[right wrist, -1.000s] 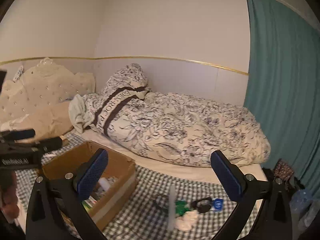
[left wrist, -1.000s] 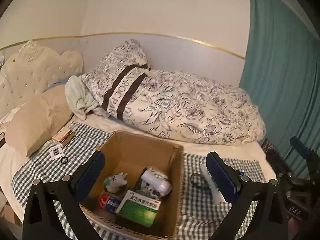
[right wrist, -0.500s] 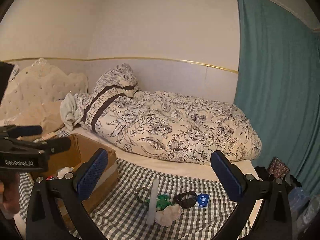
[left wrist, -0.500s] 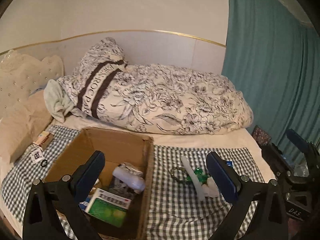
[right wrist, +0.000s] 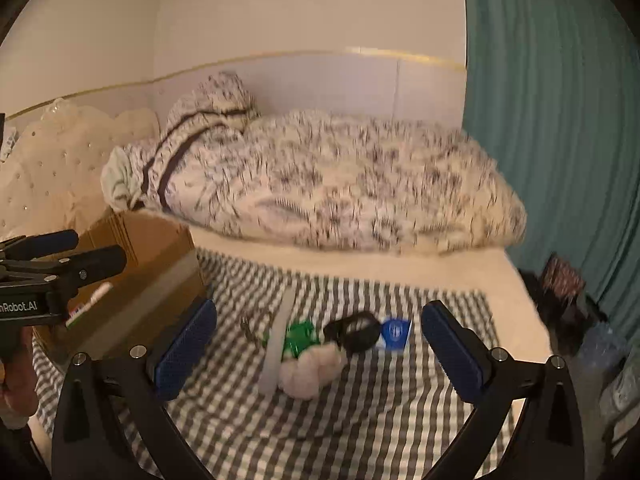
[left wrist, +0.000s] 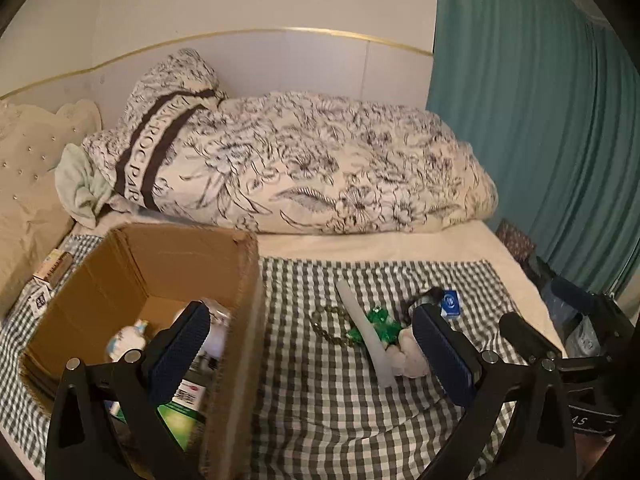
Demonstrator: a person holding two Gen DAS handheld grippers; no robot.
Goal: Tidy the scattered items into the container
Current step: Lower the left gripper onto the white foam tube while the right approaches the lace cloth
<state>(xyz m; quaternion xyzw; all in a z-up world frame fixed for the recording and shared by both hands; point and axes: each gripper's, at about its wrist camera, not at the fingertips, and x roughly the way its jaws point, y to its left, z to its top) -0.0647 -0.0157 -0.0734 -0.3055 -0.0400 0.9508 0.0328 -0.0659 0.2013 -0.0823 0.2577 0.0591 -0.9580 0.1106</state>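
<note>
Cardboard box (left wrist: 160, 276) left of white tube (right wrist: 276, 344), green toy (right wrist: 298, 338) & pouch (right wrist: 354, 332); both hand-held grippers (left wrist: 316, 356) (right wrist: 318, 348) agape, empty.

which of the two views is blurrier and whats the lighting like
Right wrist view: clearly blurrier, motion smear across the floral duvet and checked cloth. Left wrist view: mostly sharp, duvet print crisp, only the near edge of the cardboard box smeared. Both views: dim warm indoor light, no glare, heavy fisheye bending with dark corners.
</note>
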